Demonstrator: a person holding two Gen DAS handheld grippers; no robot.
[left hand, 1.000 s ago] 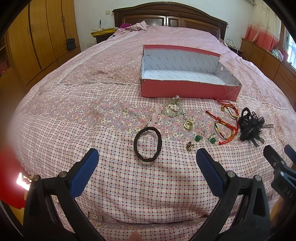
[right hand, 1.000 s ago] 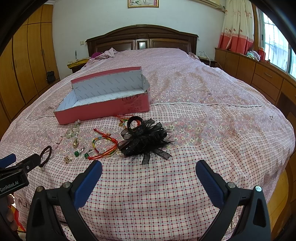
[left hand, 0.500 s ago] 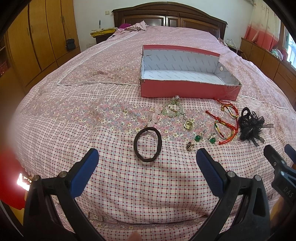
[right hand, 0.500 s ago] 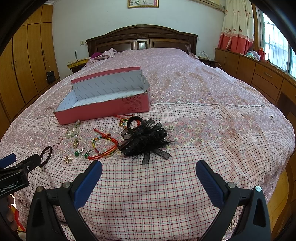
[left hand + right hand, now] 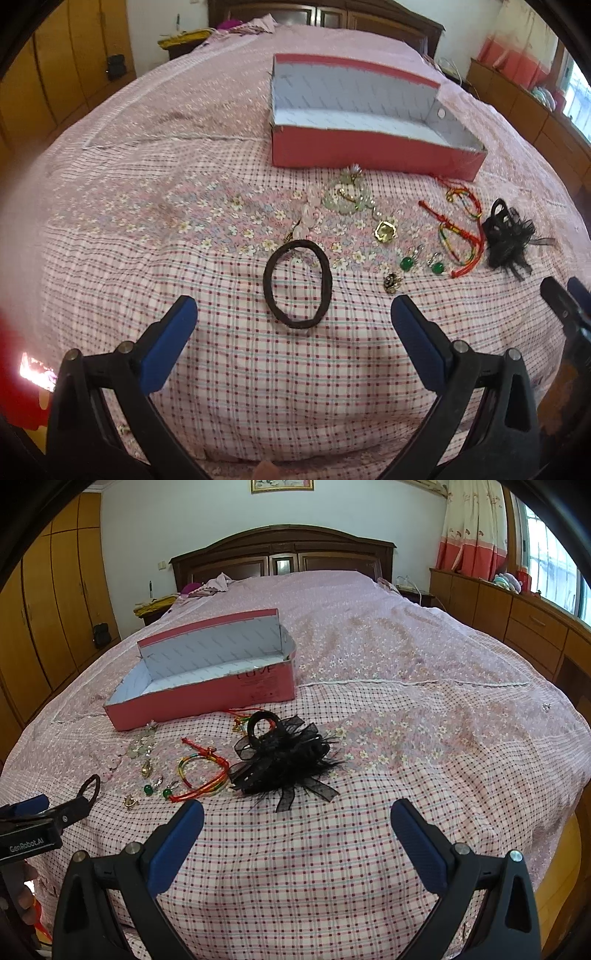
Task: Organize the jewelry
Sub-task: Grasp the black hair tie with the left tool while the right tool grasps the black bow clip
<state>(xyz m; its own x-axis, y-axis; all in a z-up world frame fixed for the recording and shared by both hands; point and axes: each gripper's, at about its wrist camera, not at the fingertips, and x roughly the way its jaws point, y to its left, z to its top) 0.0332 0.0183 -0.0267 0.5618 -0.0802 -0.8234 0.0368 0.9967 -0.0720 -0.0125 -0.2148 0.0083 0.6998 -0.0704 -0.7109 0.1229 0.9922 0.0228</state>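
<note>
Left gripper (image 5: 293, 317): it is held wide open above the bed, and nothing is held between its blue pads (image 5: 168, 349).
Right gripper (image 5: 297, 821): it is also spread wide and nothing is gripped; it is seen at the right edge of the left view.
Hair tie (image 5: 297, 282): a dark loop is laid flat on the checked cover, just beyond the left gripper and between its two fingers in the view.
Brooch (image 5: 392, 282): a small metal piece is placed to the right of the hair tie, near it but apart.
Green earrings (image 5: 421, 263): two pieces are set side by side, just behind the brooch.
Gold pendant (image 5: 385, 232): it is found farther back, between the earrings and the pale bracelet.
Pale bracelet (image 5: 345, 197): a jade-like piece is laid close before the box.
Cord bracelets (image 5: 203, 777): red and many-coloured cords are spread between the earrings and the black bow.
Black bow (image 5: 284, 755): a net hair piece is placed straight ahead of the right gripper, and it is the rightmost item of the row.
Box (image 5: 369, 153): a red box, open and pale inside, is set on the bed behind all the items; nothing is seen in it.
Bed (image 5: 424, 672): it is covered with a pink flowered and checked cloth.
</note>
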